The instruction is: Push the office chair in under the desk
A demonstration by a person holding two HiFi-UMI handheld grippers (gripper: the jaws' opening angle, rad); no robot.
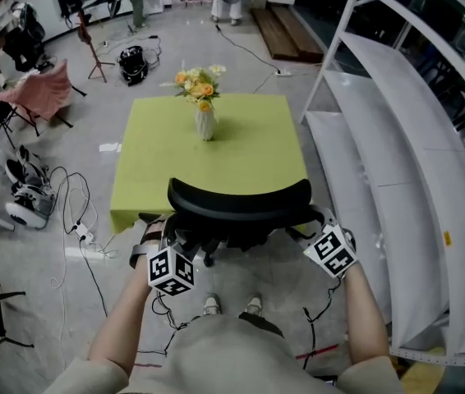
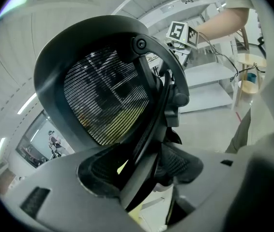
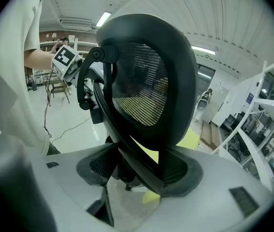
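The black office chair (image 1: 239,199) stands at the near edge of the green-covered desk (image 1: 216,158), its curved backrest top facing me. My left gripper (image 1: 175,263) is at the backrest's left side and my right gripper (image 1: 324,245) at its right side, both low behind it. In the left gripper view the mesh backrest (image 2: 105,93) fills the frame and the grey jaws of the left gripper (image 2: 142,178) close round its black frame bar. The right gripper view shows the same from the other side, with the right gripper (image 3: 137,178) shut round the frame bar (image 3: 127,144).
A white vase of yellow flowers (image 1: 204,113) stands on the desk's far half. White shelving (image 1: 397,138) runs close along the right. Cables (image 1: 76,220), shoes (image 1: 27,203) and a pink folding chair (image 1: 39,89) lie on the floor to the left. My feet (image 1: 231,304) are behind the chair.
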